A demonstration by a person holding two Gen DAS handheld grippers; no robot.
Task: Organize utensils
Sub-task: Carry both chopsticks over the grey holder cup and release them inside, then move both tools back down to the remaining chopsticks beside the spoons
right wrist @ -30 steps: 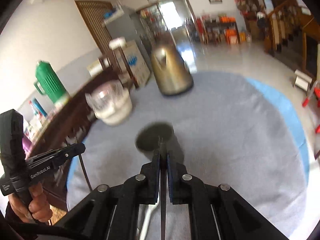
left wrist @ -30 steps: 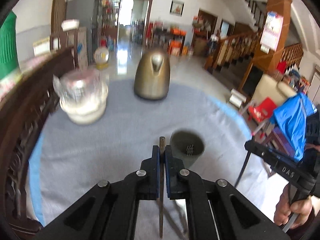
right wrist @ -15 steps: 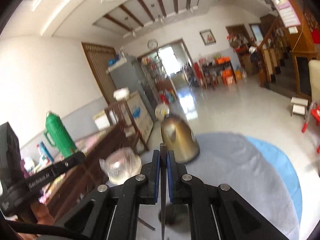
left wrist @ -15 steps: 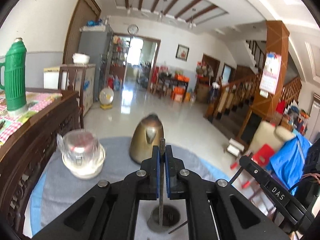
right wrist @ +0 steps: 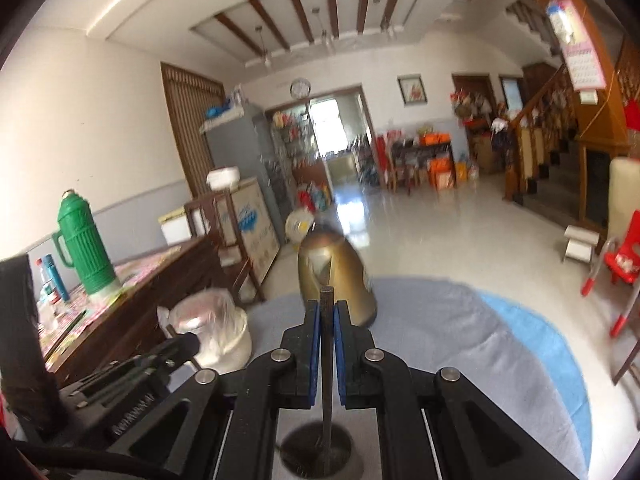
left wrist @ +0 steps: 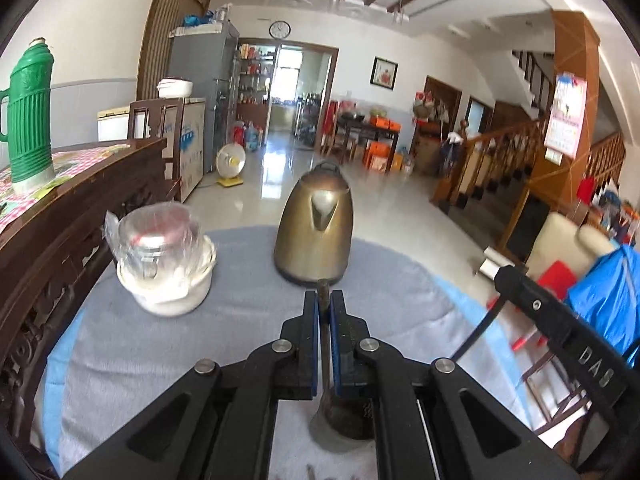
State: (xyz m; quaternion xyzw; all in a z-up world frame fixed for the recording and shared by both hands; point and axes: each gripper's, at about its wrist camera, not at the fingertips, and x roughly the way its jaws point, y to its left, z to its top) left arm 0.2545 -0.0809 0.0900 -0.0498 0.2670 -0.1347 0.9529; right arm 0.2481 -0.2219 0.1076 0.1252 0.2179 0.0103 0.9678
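While both grippers are clamped on thin utensils, the coming drop turns on the holder below. In the left gripper [left wrist: 325,334] a brown-handled utensil [left wrist: 324,360] is pinched upright, its lower end reaching toward the dark holder [left wrist: 348,420] at six o'clock. In the right gripper [right wrist: 327,350] a dark stick [right wrist: 327,380] is likewise held, its long axis running down into the holder [right wrist: 316,454]. Neither hand is clearly nearer. "DAS" is read on the right tool.
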